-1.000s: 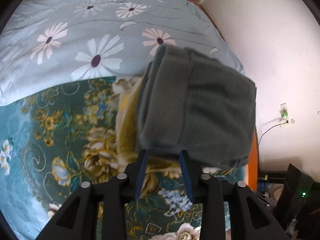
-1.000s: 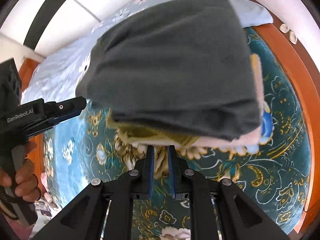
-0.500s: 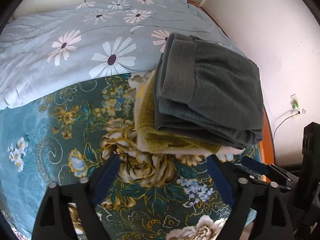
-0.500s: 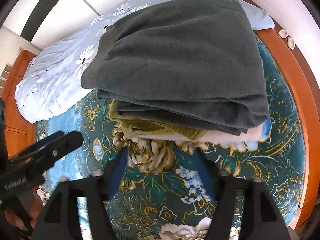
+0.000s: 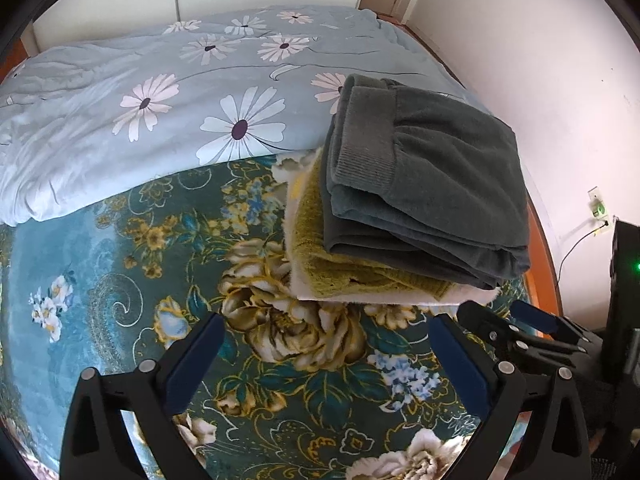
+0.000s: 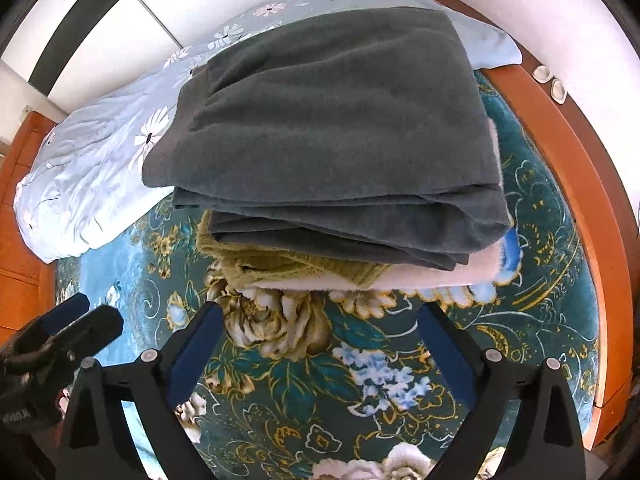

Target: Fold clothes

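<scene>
Clothes (image 5: 424,184) are sitting in a folded stack on the bed (image 5: 120,264), grey piece on top, green knit and something white under it, right by the daisy duvet (image 5: 160,92). Left claw (image 5: 326,356) and right claw (image 6: 320,344) have both just been opening, jaws standing wide apart now, nothing between them, hanging just short of the stack.

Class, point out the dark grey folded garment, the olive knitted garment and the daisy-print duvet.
dark grey folded garment (image 6: 332,120), right wrist view, top face.
olive knitted garment (image 5: 316,256), left wrist view, exposed edge.
daisy-print duvet (image 5: 120,120), left wrist view, middle.
</scene>
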A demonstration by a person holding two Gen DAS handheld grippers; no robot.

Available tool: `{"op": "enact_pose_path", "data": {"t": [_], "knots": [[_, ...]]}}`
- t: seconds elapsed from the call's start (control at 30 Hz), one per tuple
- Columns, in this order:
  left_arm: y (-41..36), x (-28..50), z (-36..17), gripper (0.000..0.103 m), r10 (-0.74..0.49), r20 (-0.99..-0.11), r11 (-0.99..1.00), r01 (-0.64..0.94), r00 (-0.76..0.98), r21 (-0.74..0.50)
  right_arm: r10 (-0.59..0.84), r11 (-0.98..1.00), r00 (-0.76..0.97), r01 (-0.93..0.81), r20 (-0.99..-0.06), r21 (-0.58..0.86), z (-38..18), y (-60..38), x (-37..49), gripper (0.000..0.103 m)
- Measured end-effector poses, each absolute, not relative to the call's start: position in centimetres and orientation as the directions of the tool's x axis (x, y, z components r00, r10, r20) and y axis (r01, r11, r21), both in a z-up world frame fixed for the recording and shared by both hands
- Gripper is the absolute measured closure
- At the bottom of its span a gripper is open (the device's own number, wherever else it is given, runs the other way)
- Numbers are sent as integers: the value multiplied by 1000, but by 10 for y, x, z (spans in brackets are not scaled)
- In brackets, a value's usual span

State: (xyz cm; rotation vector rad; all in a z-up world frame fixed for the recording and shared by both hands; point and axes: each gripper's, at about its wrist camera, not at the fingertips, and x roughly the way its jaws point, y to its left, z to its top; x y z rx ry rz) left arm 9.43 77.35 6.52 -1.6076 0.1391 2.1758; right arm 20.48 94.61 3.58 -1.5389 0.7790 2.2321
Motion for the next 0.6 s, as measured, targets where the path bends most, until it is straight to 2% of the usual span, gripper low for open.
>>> {"op": "enact_pose_path", "data": {"t": [0.27,0.4,0.6], "knots": [[780,98,60,0,284,-937,-902,-388,-203,-189,-46,-809,-380,-528,-924,257,29,944,205,5],[784,98,56,0,277,-942,-904,-384,-189,-189,-45,-813,-368,-527,-929,249,21,945,204,0],[787,99,47,0,242,-954,-910,-382,-175,-161,-51,-823,-355,-514,-933,241,15,947,201,0]]}}
